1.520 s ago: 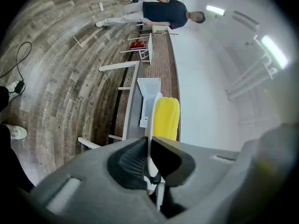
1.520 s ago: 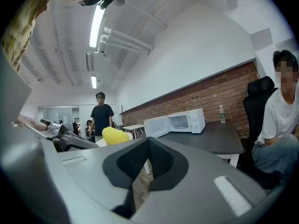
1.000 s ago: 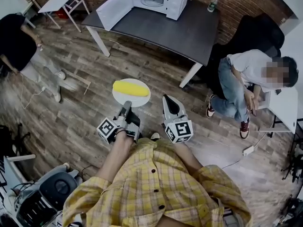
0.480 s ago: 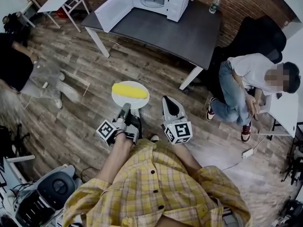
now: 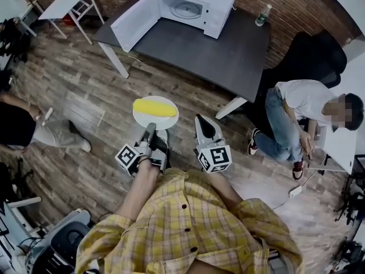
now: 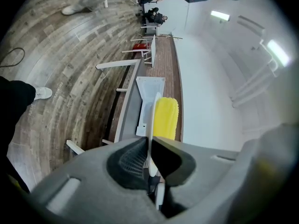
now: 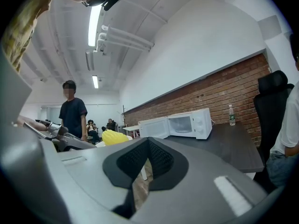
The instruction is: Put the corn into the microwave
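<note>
Firmly, left tool (image 6: 150, 141) pinches plate (image 6: 151, 112) rim bearing corn (image 6: 166, 118); right tool (image 7: 148, 143) closed, empty.

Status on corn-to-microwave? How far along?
Done: the microwave sits on the dark table with its door open. The corn lies on a white plate, and the left tongs clamp the plate's rim.
In hand: the plate is held above the floor, short of the table.
Left: reach the microwave and set the corn inside.
The right tongs are shut and empty.
</note>
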A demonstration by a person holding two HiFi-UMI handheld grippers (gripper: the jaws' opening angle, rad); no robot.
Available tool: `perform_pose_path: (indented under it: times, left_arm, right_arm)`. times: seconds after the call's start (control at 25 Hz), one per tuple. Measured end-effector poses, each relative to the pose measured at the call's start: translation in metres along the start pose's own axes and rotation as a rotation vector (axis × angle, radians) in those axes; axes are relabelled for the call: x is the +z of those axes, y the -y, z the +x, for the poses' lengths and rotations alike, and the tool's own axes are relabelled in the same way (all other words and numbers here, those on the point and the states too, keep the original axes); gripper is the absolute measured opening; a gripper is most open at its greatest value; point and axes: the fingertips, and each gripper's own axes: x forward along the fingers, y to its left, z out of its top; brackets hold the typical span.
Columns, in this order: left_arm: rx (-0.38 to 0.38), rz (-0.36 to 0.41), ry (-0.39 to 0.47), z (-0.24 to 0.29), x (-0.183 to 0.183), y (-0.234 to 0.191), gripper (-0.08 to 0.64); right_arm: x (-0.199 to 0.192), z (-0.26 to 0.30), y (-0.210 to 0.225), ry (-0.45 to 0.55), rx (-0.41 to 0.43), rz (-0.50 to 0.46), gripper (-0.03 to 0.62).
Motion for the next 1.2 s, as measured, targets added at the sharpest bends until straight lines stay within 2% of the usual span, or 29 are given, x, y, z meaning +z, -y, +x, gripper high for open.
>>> perform_pose_path:
  times: [0.68, 0.84, 1.0, 1.2]
  left_arm:
    - [0.041, 0.02, -0.126, 0.15, 0.089, 0.039, 0.023]
    - [0.056, 0.05, -0.163, 0.182, 0.107, 0.042, 0.023]
    - [0.036, 0.037, -0.204, 0.213, 0.116, 0.054, 0.023]
    - [0.069, 0.052, -0.246, 0.235, 0.129, 0.048, 0.023]
  right_arm:
    - [0.036, 0.153, 0.047, 0.009, -0.144, 0.023, 0.0]
    - [0.039, 0.182, 0.059, 0.006, -0.186, 0.022, 0.0]
    - [0.042, 0.207, 0.069, 0.004, -0.222, 0.025, 0.0]
    - [0.043, 0.226, 0.075, 0.002, -0.254, 0.03, 0.0]
